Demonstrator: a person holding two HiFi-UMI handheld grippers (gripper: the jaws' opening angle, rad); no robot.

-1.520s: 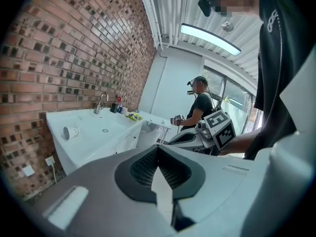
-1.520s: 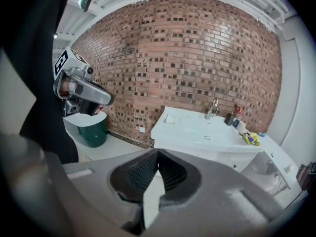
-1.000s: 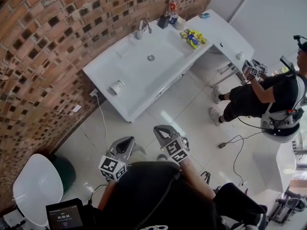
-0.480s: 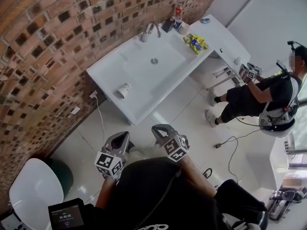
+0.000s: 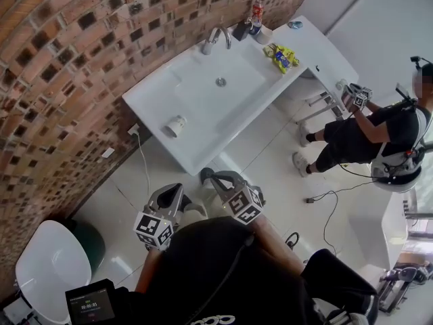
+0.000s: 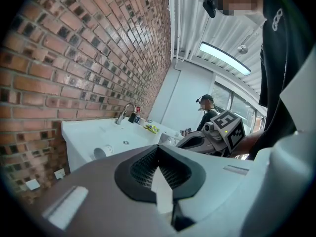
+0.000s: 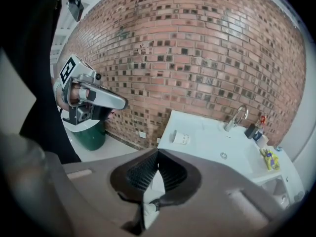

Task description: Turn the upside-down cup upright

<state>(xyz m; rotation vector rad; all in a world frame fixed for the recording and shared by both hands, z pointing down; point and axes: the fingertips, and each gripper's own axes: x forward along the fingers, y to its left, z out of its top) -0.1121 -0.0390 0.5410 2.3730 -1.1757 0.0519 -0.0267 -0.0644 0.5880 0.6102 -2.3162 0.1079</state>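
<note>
the cup [image 5: 176, 125] is lying on its side on the white surface [image 5: 157, 100], near that surface's left end and left of the sunken basin [image 5: 220, 81], with its open mouth facing the left end; it is well apart from both grippers, and nothing is touching it; the tap [image 5: 215, 40] is standing at the far edge by the brick wall [image 5: 61, 66]; a red-capped bottle [image 5: 256, 10] and a yellow packet [image 5: 281, 56] are sitting towards the far right of the surface.

the left gripper [image 5: 178, 191] and the right gripper [image 5: 207, 175] are hovering side by side over the tiled floor [image 5: 257, 161], on the near side of the surface, both pointing towards it; in the left gripper view the fingers [image 6: 148, 157] are meeting at their tips with nothing between them, and the cup is showing beyond them to the left; in the right gripper view the fingers [image 7: 170, 163] are likewise pressing together and holding nothing, with the cup lying ahead and a little right of the tips.

a second person [image 5: 379, 134] is standing at the right of the room, holding another gripper; a green bin [image 5: 91, 242] is sitting by the wall at the near left.
</note>
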